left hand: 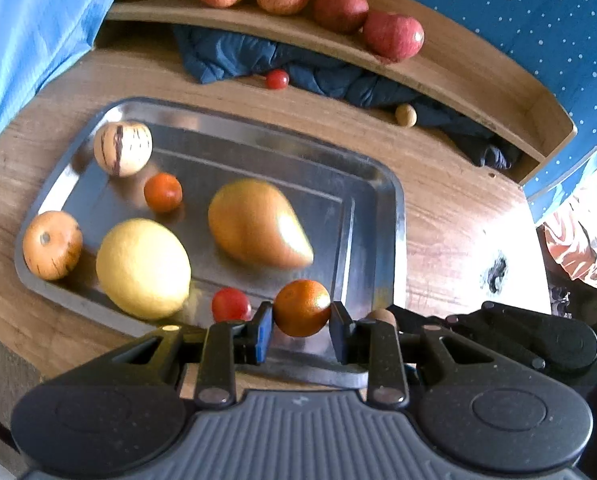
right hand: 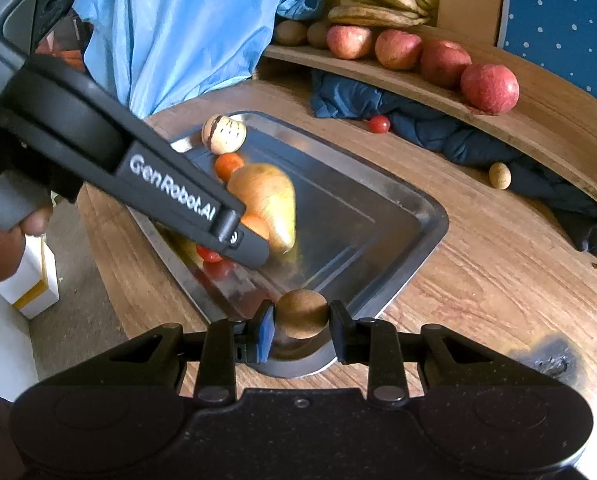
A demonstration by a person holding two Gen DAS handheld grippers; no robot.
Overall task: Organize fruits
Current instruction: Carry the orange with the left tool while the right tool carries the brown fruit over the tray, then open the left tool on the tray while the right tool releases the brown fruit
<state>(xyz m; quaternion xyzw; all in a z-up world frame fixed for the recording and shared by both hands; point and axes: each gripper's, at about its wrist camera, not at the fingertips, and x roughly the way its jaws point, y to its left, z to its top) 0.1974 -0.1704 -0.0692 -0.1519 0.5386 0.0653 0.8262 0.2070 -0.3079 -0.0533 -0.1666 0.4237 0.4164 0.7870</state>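
Lying mid-frame on the steel tray (left hand: pixel 378 208): pear (left hand: pixel 258 224), long axis slanting, narrow tip toward lower right. Clamped narrowly in left gripper (left hand: pixel 301 316), small orange (left hand: pixel 301 307); in right gripper (right hand: pixel 301 318), brown round fruit (right hand: pixel 301 313) (low centre, over tray's edge).

colours on the tray and shelf

silver tray (left hand: pixel 372 184) on a brown wood-grain worktop (left hand: pixel 450 216). on it: a pale yellow fruit (left hand: pixel 142 268), an orange-gold pear (left hand: pixel 258 224), a cream fruit with dark purple stripes (left hand: pixel 123 148), two red tomatoes (left hand: pixel 230 304). far shelf (left hand: pixel 438 64): red-pink streaked apples (left hand: pixel 392 36). right, a blue cloth with white dots (left hand: pixel 538 20); beneath the shelf, a navy cloth (left hand: pixel 234 56).
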